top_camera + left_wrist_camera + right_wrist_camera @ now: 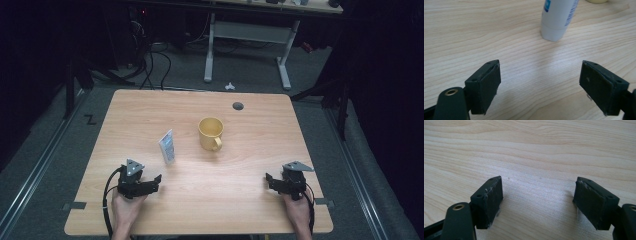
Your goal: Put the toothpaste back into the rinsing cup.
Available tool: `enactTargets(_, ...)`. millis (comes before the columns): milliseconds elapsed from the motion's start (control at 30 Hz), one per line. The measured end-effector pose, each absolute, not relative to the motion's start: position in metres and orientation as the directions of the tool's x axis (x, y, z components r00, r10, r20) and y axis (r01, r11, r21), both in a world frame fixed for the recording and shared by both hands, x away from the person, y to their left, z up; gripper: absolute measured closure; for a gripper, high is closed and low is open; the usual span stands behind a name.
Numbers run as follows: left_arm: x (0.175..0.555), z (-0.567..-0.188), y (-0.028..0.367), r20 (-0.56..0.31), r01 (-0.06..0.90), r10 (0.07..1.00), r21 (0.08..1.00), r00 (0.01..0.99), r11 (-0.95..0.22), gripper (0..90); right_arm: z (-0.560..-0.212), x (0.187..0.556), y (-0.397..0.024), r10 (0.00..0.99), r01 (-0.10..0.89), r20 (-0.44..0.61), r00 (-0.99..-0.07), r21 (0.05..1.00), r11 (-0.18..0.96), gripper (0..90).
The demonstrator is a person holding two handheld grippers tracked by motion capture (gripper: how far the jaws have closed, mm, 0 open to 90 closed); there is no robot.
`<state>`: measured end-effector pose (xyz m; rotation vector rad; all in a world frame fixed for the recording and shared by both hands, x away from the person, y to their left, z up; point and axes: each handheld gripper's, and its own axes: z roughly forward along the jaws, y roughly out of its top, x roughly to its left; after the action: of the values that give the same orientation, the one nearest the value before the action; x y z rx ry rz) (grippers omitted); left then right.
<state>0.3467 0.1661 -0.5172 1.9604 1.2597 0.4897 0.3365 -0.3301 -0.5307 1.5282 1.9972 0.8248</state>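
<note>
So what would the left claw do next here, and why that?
Probably ease forward toward the white tube. The left gripper has its jaws wide open with nothing between them, and the tube lies on the wooden table just ahead, slightly to the right of its line. The yellow mug stands farther off, so the tube looks like the nearer pick.

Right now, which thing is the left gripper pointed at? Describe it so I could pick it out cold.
On the wooden table, look just left of the yellow mug near the middle. There lies a small white tube with blue print, ahead of the open left gripper. Unlike the mug it is white, slim and has no handle.
</note>
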Motion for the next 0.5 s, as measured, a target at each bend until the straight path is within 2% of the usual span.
enactTargets(500,0.351,-0.507,0.145,-0.056,0.595,0.884,0.759,0.465,-0.264,20.3,-0.531,0.336,-0.33,0.967,0.671,-0.02,-0.253,0.717,0.19,23.4)
